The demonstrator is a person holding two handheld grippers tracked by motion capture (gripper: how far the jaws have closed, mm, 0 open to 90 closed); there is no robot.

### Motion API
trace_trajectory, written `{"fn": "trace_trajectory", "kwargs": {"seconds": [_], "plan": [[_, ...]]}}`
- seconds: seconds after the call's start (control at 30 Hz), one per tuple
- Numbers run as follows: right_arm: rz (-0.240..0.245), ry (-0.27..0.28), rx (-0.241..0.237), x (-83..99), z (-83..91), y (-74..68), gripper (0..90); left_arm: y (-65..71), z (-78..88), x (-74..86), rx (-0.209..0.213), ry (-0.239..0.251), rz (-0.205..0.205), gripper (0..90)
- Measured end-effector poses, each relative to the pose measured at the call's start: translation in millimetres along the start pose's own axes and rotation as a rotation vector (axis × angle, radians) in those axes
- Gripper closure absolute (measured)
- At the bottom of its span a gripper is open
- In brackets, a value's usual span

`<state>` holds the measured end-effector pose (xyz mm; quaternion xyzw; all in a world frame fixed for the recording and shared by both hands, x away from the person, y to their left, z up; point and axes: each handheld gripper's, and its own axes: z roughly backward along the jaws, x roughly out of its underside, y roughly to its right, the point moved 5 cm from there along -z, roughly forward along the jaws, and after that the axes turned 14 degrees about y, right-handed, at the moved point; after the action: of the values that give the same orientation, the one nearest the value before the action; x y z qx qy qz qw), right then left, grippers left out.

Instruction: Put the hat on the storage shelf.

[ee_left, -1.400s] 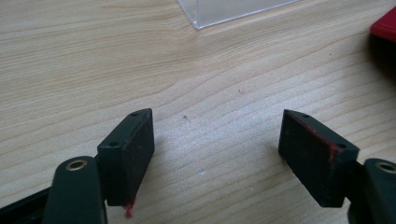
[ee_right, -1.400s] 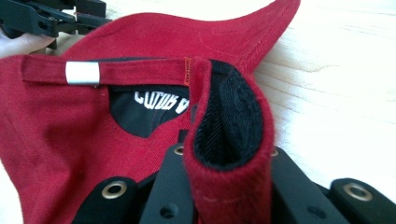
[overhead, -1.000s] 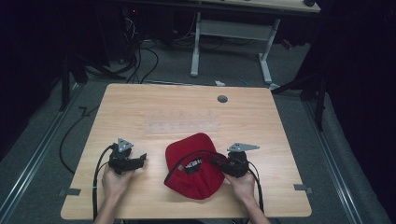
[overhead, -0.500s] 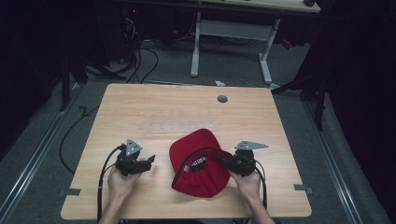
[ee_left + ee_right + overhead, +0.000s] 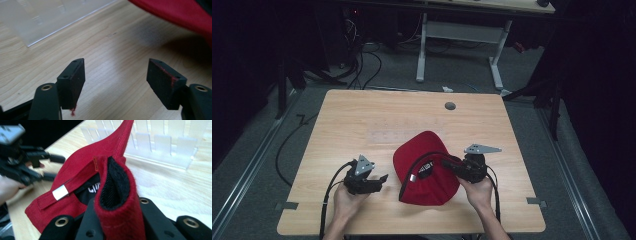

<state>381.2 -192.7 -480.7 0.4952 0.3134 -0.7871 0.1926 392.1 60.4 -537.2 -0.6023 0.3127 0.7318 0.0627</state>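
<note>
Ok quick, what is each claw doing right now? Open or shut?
Left gripper: open, nothing between its jaws, beside the red cap.
Right gripper: shut on the red cap's back edge.

From my seat, the red cap [image 5: 175,12] runs off the top and right edges of the left gripper view. In the right gripper view, my left gripper [image 5: 53,167] is a blur, and the white print inside the cap is unreadable.
</note>
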Motion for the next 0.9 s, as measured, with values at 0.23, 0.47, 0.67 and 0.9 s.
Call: {"fn": "trace_trajectory", "kwargs": {"seconds": [0.23, 0.47, 0.67, 0.9], "plan": [[-0.015, 0.011, -0.032, -10.5, -0.5, -4.9, 85.3, 7.6, -3.1, -0.1, 0.002, 0.006, 0.017, 25.7], [-0.036, 0.018, -0.046, -14.7, -4.1, -4.9, 85.3, 19.9, -2.1, 3.3, 0.035, 0.002, 0.008, 24.0], [-0.052, 0.012, -0.044, -15.9, -10.2, -3.8, 85.2, 31.9, -2.6, 5.9, 0.076, 0.001, 0.015, 21.5], [-0.061, 0.002, -0.038, -16.2, -23.1, -5.5, 85.1, 45.2, -0.8, 9.7, 0.088, 0.025, -0.017, 20.2]]}}
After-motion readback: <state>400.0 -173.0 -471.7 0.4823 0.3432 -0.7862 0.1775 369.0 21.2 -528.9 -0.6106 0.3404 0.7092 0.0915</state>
